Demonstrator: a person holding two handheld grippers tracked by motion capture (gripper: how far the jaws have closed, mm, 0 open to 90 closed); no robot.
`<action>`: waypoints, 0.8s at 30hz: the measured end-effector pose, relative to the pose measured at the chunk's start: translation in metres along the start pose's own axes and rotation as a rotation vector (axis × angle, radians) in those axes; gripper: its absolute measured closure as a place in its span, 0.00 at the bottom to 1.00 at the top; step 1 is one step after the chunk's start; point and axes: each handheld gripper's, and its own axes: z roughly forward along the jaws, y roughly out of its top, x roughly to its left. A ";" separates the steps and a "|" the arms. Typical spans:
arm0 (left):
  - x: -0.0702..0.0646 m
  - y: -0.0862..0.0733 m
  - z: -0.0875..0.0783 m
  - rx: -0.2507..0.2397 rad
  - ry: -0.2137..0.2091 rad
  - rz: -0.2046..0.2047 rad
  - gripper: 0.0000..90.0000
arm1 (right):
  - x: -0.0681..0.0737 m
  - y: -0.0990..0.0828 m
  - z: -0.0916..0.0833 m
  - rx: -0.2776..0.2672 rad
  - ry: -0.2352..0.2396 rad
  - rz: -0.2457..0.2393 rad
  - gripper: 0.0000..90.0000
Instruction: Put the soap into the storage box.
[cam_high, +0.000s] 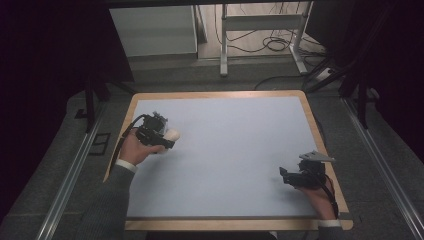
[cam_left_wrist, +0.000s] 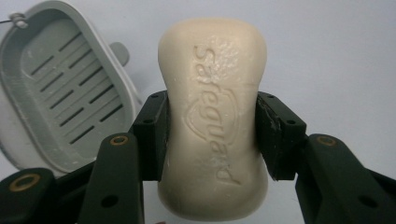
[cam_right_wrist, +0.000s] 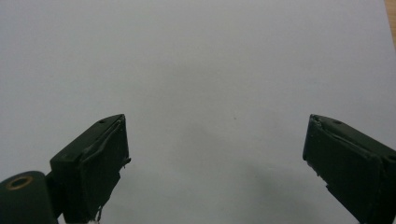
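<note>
Lying beside soap (cam_left_wrist: 212, 121): slotted dish (cam_left_wrist: 60, 93).

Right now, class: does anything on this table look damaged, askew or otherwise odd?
Little stands out. The soap bar sits squarely clamped in the left gripper, its face scuffed with pale flecks. The grey soap dish beside it carries whitish residue. The right gripper hangs open over the bare mat.

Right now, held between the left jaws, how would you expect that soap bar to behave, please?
The soap bar looks rigid, so it probably won't flex. Its smooth, rounded sides could slip from the left gripper, shut across its waist. Likely dense for its size.
</note>
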 end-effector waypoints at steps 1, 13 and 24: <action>0.002 0.001 -0.001 0.000 0.002 -0.002 0.55 | 0.000 0.000 0.000 0.000 0.000 0.001 0.08; 0.027 0.008 -0.006 -0.022 0.030 -0.084 0.55 | -0.001 0.000 0.000 -0.008 -0.005 0.000 0.08; 0.044 0.011 0.000 -0.025 0.044 -0.144 0.55 | -0.001 0.000 0.000 -0.006 -0.005 0.002 0.08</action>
